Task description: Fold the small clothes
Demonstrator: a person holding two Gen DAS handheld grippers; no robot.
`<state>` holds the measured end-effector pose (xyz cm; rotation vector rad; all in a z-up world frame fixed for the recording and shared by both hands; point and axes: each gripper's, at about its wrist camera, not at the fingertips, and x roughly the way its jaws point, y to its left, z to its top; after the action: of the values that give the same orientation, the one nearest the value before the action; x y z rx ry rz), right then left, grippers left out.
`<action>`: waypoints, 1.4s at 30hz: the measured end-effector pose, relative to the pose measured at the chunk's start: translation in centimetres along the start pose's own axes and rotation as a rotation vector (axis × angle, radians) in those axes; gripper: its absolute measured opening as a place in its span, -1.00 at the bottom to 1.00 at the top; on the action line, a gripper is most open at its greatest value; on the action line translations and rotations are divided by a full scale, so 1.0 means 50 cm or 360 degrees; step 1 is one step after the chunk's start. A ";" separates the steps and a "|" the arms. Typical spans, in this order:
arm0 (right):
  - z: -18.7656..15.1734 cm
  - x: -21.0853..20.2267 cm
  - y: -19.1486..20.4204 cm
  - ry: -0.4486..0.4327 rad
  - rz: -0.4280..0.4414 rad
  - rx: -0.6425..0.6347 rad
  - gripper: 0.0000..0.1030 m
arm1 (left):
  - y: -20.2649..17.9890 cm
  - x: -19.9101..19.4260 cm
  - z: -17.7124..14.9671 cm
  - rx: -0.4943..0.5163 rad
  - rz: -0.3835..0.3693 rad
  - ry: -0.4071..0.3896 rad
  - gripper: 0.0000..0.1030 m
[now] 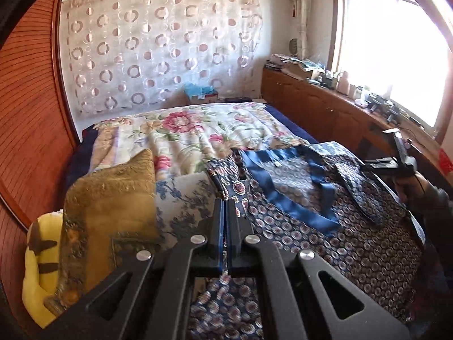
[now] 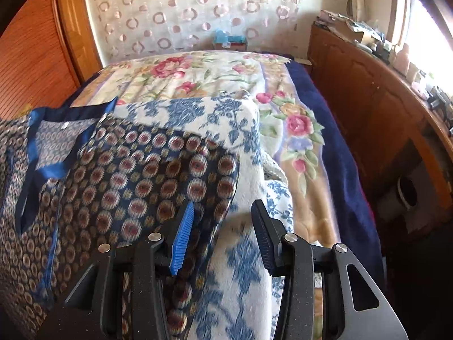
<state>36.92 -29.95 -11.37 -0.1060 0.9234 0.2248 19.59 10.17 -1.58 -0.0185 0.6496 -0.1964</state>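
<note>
A dark blue garment (image 1: 325, 226) patterned with small circles and trimmed in shiny blue satin lies spread on the bed. My left gripper (image 1: 225, 202) is shut on its left edge, with cloth pinched between the fingers. In the right wrist view the same garment (image 2: 127, 170) lies at the left. My right gripper (image 2: 223, 206) is open just above the garment's right edge, its blue-padded finger (image 2: 182, 240) over the cloth, holding nothing. The right gripper also shows at the far right of the left wrist view (image 1: 396, 155).
The bed carries a floral blanket (image 1: 184, 133), a blue-and-white flowered blanket (image 2: 240, 255), a gold cushion (image 1: 113, 198) and a yellow plush toy (image 1: 39, 269). A wooden cabinet (image 2: 368, 99) with clutter runs along the right under the window. A wooden wardrobe (image 1: 28, 113) stands left.
</note>
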 end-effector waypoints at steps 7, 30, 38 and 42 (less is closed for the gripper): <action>0.012 -0.056 0.038 -0.0197 0.0092 -0.0021 -0.98 | -0.015 -0.062 -0.058 -0.0038 -0.0078 -0.0037 -1.00; -0.388 -0.478 0.076 -0.0345 0.0256 -0.0107 -1.00 | 0.051 -0.312 -0.369 -0.0387 0.0119 -0.0109 -1.00; -0.436 -0.440 0.092 -0.0160 0.0268 -0.0172 -1.00 | 0.068 -0.312 -0.385 -0.0393 0.0140 -0.0034 -1.00; -0.428 -0.458 0.096 -0.0192 0.0258 -0.0210 -0.96 | 0.067 -0.332 -0.370 -0.0359 0.0172 -0.0061 -0.84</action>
<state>5.81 -32.65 -5.86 -0.1383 0.7970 0.4386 -3.88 17.41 -6.62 -0.2033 0.6303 -0.0180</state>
